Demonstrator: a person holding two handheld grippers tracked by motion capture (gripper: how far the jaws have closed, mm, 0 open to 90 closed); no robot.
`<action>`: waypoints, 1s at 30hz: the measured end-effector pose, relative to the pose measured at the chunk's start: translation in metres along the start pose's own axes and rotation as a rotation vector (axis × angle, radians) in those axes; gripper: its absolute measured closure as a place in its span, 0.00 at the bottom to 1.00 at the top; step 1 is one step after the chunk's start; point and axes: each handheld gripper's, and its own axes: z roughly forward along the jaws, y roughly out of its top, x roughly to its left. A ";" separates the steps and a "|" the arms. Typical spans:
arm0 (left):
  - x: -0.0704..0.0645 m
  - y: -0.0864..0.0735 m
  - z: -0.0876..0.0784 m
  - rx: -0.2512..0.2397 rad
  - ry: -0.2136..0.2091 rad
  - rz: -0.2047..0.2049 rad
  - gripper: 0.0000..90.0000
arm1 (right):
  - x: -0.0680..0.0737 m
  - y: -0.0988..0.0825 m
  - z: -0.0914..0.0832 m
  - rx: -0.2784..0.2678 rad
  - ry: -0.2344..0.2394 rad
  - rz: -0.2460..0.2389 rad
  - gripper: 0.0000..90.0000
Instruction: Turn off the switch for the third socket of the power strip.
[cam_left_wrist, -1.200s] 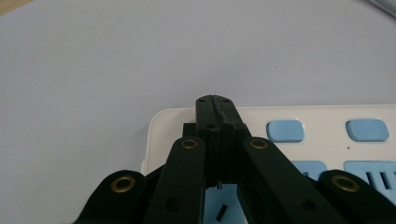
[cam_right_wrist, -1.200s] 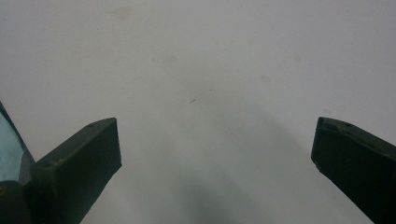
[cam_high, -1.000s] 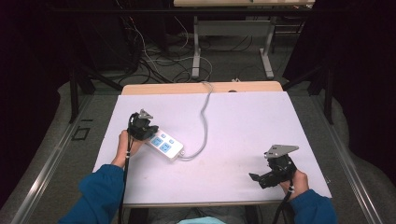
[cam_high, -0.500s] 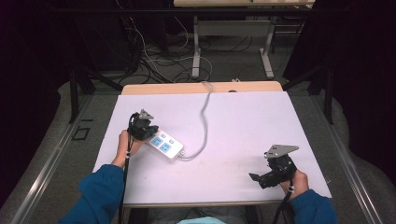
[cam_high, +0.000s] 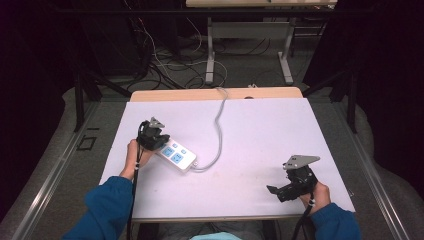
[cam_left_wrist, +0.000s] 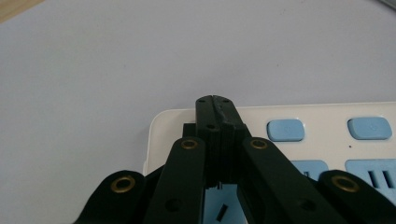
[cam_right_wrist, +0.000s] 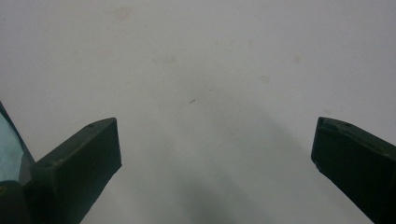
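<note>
A white power strip (cam_high: 176, 156) with blue switches (cam_left_wrist: 285, 129) lies on the left half of the white table (cam_high: 265, 130). Its grey cord (cam_high: 219, 125) runs to the far edge. My left gripper (cam_high: 160, 145) is at the strip's left end. In the left gripper view its jaws are pressed together with nothing between them, and the tip (cam_left_wrist: 215, 101) lies over the strip's end edge (cam_left_wrist: 261, 114). My right gripper (cam_high: 279, 192) hovers near the front right of the table. Its jaws stand wide apart (cam_right_wrist: 215, 135) over bare tabletop.
A wooden strip (cam_high: 215, 94) borders the table's far edge. Beyond it are floor cables (cam_high: 165, 65) and the metal legs of another table (cam_high: 210, 50). Blue sleeves (cam_high: 107, 205) come in from the bottom edge.
</note>
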 end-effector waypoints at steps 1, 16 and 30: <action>0.000 0.001 -0.001 0.010 0.002 0.005 1.00 | 0.000 0.000 0.000 -0.001 0.000 -0.001 0.01; 0.000 0.001 -0.001 0.009 0.003 0.004 1.00 | 0.000 0.000 0.000 0.002 0.001 -0.003 0.01; 0.001 0.001 -0.003 -0.013 0.001 -0.007 1.00 | 0.000 0.000 0.001 -0.009 -0.001 -0.002 0.01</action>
